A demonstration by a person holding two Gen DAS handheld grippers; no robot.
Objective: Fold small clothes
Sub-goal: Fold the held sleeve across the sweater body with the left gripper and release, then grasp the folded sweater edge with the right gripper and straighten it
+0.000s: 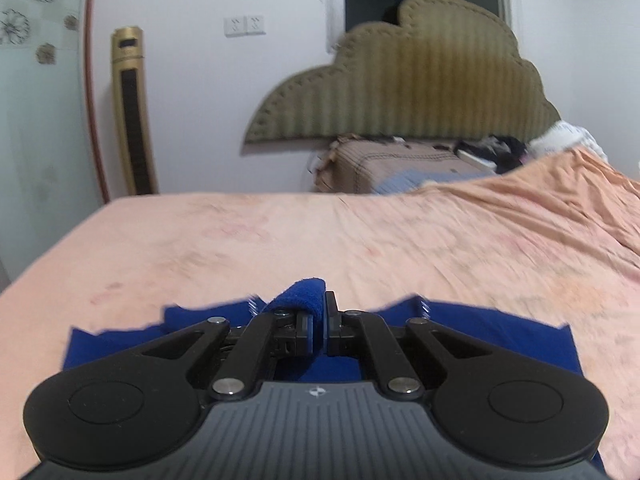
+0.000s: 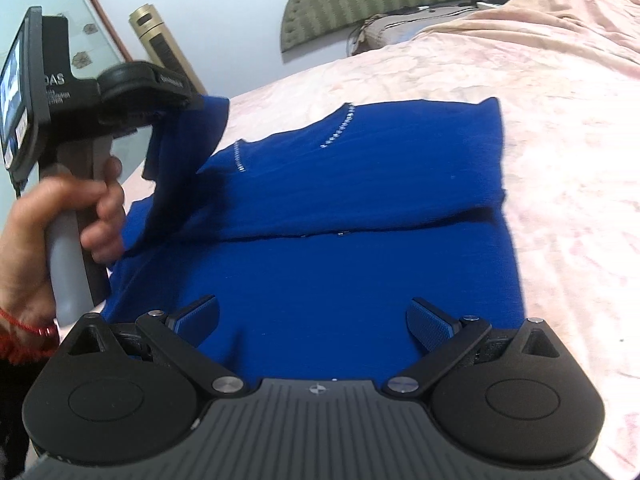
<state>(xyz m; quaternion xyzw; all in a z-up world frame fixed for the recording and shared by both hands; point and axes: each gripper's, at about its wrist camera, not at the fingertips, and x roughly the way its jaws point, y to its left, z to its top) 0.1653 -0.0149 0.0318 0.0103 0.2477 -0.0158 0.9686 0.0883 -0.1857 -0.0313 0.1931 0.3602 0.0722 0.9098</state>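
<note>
One royal-blue knit garment with a line of small silver studs (image 2: 360,200) lies flat on the bed's peach-pink sheet (image 2: 560,160). Left hand-held gripper (image 1: 319,322): jaws clamped on the garment's left side panel, which is raised off the bed. Right hand-held gripper (image 2: 314,322): jaws spread wide, nothing between them, poised over the near hem. Risk, as I judge it: thin pinch may slip, dropping the flap askew; unpinned body could drag and wrinkle. Count: one garment, two grippers, one hand (image 2: 60,232) visible.
</note>
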